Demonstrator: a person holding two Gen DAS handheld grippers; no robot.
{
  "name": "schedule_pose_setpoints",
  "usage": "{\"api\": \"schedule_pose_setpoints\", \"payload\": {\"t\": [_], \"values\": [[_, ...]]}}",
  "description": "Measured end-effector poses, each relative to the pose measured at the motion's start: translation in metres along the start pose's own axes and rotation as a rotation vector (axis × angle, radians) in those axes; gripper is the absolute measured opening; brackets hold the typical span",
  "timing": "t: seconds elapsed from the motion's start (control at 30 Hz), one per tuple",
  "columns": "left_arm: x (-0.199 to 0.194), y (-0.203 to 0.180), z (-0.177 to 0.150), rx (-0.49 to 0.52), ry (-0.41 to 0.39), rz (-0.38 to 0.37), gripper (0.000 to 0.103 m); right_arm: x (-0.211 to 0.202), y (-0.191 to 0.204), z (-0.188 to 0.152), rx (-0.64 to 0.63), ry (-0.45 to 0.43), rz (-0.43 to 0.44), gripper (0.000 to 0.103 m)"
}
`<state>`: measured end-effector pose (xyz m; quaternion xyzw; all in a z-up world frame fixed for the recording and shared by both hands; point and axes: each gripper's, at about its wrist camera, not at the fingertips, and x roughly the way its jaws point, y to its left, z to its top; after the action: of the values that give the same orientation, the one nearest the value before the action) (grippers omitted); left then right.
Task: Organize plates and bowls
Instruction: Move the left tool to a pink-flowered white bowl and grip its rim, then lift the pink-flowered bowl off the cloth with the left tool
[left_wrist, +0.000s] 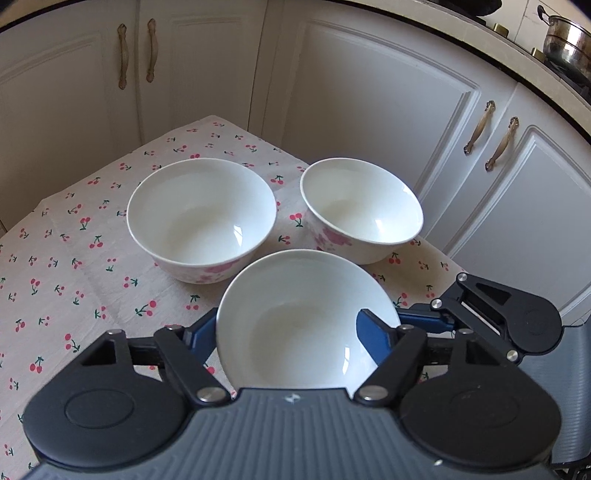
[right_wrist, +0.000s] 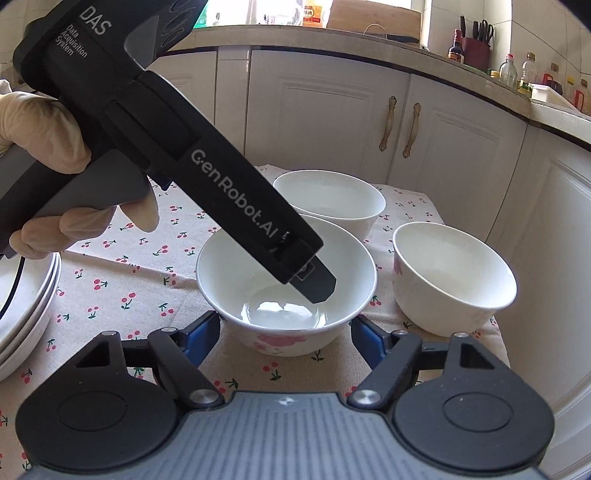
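Observation:
Three white bowls with pink flowers stand on the cherry-print tablecloth (left_wrist: 74, 258). In the left wrist view my left gripper (left_wrist: 286, 332) has one blue finger (left_wrist: 373, 338) inside the nearest bowl (left_wrist: 295, 295) and the other outside its left wall; whether it grips the wall I cannot tell. Two more bowls stand behind it, one left (left_wrist: 201, 218) and one right (left_wrist: 360, 206). In the right wrist view my right gripper (right_wrist: 286, 338) is open just in front of that same near bowl (right_wrist: 240, 280), with the left gripper (right_wrist: 314, 286) reaching into it from above. The other bowls are behind (right_wrist: 328, 195) and right (right_wrist: 452, 273).
A stack of white plates (right_wrist: 22, 306) lies at the table's left edge. White kitchen cabinets (left_wrist: 369, 92) stand close behind the table. A steel pot (left_wrist: 565, 40) and bottles (right_wrist: 524, 70) are on the counter. The table's right edge (right_wrist: 495, 332) is near the right bowl.

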<state>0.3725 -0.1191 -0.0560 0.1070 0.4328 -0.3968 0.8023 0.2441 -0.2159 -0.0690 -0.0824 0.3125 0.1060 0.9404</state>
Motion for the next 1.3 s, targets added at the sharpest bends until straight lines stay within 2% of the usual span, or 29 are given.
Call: {"api": "schedule_pose_setpoints", "payload": {"t": [0.3, 0.63, 0.93, 1.3], "values": [[-0.005, -0.003, 0.0, 0.008, 0.002, -0.002, 0.077, 0.0, -0.001, 0.005, 0.007, 0.021, 0.008, 0.082], [-0.031, -0.024, -0.009, 0.018, -0.012, 0.013, 0.077, -0.032, 0.006, 0.01, -0.012, 0.009, 0.03, 0.082], [-0.064, -0.059, -0.033, 0.029, -0.044, 0.03, 0.077, -0.075, 0.015, 0.001, -0.031, -0.007, 0.063, 0.082], [-0.087, -0.094, -0.069, 0.016, -0.05, 0.051, 0.077, -0.115, 0.025, -0.022, -0.042, 0.004, 0.124, 0.082]]}}
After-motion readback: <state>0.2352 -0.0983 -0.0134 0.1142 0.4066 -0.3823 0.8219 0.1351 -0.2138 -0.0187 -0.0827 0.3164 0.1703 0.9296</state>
